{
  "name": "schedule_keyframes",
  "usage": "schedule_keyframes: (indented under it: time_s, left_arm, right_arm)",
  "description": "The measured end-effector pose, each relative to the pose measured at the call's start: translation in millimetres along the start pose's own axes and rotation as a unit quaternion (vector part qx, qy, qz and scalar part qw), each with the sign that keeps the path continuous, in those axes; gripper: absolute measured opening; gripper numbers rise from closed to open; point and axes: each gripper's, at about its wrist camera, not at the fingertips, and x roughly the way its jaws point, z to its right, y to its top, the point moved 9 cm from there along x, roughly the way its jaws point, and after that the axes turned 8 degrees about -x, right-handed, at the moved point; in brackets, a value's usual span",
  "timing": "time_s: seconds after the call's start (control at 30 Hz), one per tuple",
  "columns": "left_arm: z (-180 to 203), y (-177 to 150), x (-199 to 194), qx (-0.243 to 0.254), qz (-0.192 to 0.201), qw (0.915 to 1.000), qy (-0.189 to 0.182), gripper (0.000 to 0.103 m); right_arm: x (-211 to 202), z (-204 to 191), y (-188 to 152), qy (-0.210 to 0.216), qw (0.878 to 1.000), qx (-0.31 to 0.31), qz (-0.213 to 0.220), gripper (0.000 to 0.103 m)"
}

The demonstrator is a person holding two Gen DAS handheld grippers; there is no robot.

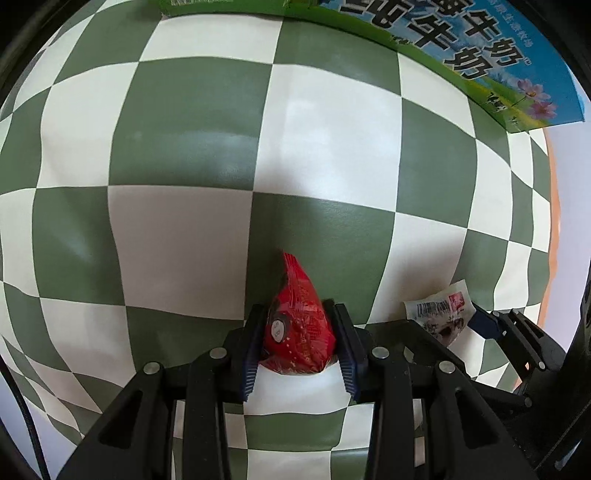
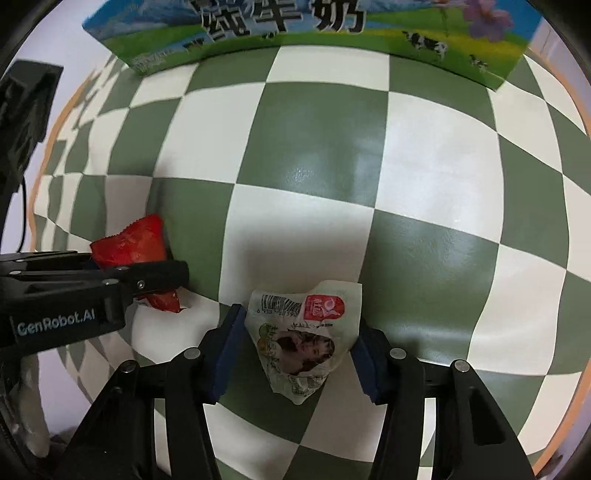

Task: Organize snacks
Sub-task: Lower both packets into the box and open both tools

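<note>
Both tongs are loaded: the left tongs [image 1: 301,341] are clamped on a red snack packet [image 1: 301,325], its pointed end sticking forward, and the right tongs [image 2: 295,347] pinch a white snack packet [image 2: 303,336] across its width (barcode end facing away). Each packet is held just above the green-and-white checked tabletop [image 2: 332,155]. Ahead of both, at the far edge, stands a milk carton box [image 2: 295,26], presumably the destination. It lies straight ahead of the right tongs and far-right of the left, so neither is clearly nearer.

Glossy green-and-white checkered tablecloth [image 1: 192,155], orange-edged, pale wall [image 2: 74,55] behind.
</note>
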Motion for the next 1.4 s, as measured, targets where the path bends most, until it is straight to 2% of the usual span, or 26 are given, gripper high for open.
schedule_keyframes:
  time_s: [0.1, 0.23, 0.33, 0.4, 0.43, 0.47, 0.57, 0.63, 0.7, 0.83, 0.87, 0.93, 0.97, 1.0, 1.03, 1.1, 1.17, 1.2, 1.4]
  left_arm:
    - [-2, 0, -17, 0.001, 0.004, 0.9999, -0.016, 0.034]
    - [4, 11, -63, 0.013, 0.027, 0.9983, -0.05, 0.034]
    - [25, 32, -110, 0.035, 0.062, 0.9944, -0.078, 0.034]
    - [39, 54, -144, 0.049, 0.09, 0.9906, -0.091, 0.034]
    - [44, 63, -155, 0.053, 0.1, 0.9892, -0.093, 0.034]
    - [49, 75, -167, 0.058, 0.114, 0.9874, -0.093, 0.034]
    - [59, 112, -191, 0.07, 0.142, 0.9836, -0.085, 0.034]
    - [60, 138, -196, 0.076, 0.156, 0.9826, -0.066, 0.034]
    - [60, 160, -193, 0.072, 0.152, 0.9839, -0.06, 0.034]
    - [58, 193, -170, 0.07, 0.128, 0.9885, -0.041, 0.036]
    - [56, 200, -159, 0.071, 0.111, 0.9909, -0.026, 0.037]
    - [53, 207, -140, 0.064, 0.087, 0.994, -0.015, 0.04]
    - [52, 211, -132, 0.06, 0.075, 0.9951, -0.023, 0.043]
    - [50, 212, -127, 0.056, 0.067, 0.9958, -0.027, 0.053]
    - [48, 214, -125, 0.053, 0.065, 0.9963, -0.022, 0.068]
    - [46, 217, -122, 0.058, 0.07, 0.9959, 0.0, 0.086]
    - [45, 218, -123, 0.064, 0.083, 0.9943, 0.017, 0.09]
    - [45, 217, -123, 0.066, 0.086, 0.9939, 0.02, 0.097]
    - [43, 208, -124, 0.059, 0.099, 0.9932, 0.018, 0.102]
  right_arm:
    - [-19, 8, -2, 0.018, 0.999, 0.021, 0.019, 0.057]
    - [-74, 21, 13, 0.042, 0.996, 0.04, 0.068, 0.057]
    - [-129, 26, 42, 0.055, 0.991, 0.041, 0.116, 0.057]
    - [-164, 32, 76, 0.053, 0.987, 0.037, 0.147, 0.057]
    - [-186, 38, 93, 0.052, 0.983, 0.037, 0.171, 0.057]
    - [-196, 35, 108, 0.05, 0.982, 0.035, 0.181, 0.057]
    - [-225, 62, 148, 0.019, 0.977, 0.037, 0.207, 0.057]
    - [-224, 77, 171, 0.002, 0.978, 0.044, 0.206, 0.057]
    - [-215, 100, 189, -0.011, 0.98, 0.056, 0.189, 0.057]
    - [-190, 130, 205, -0.027, 0.987, 0.076, 0.143, 0.06]
    - [-184, 137, 207, -0.032, 0.987, 0.084, 0.135, 0.064]
    - [-170, 139, 205, -0.045, 0.988, 0.084, 0.12, 0.088]
    - [-166, 142, 206, -0.049, 0.988, 0.089, 0.114, 0.093]
    - [-162, 140, 205, -0.047, 0.989, 0.089, 0.11, 0.096]
    - [-155, 139, 206, -0.05, 0.989, 0.092, 0.106, 0.096]
    - [-150, 140, 207, -0.06, 0.989, 0.093, 0.099, 0.098]
    - [-146, 140, 207, -0.066, 0.989, 0.094, 0.093, 0.098]
    - [-144, 140, 207, -0.068, 0.989, 0.094, 0.093, 0.098]
    - [-142, 143, 207, -0.088, 0.988, 0.094, 0.085, 0.1]
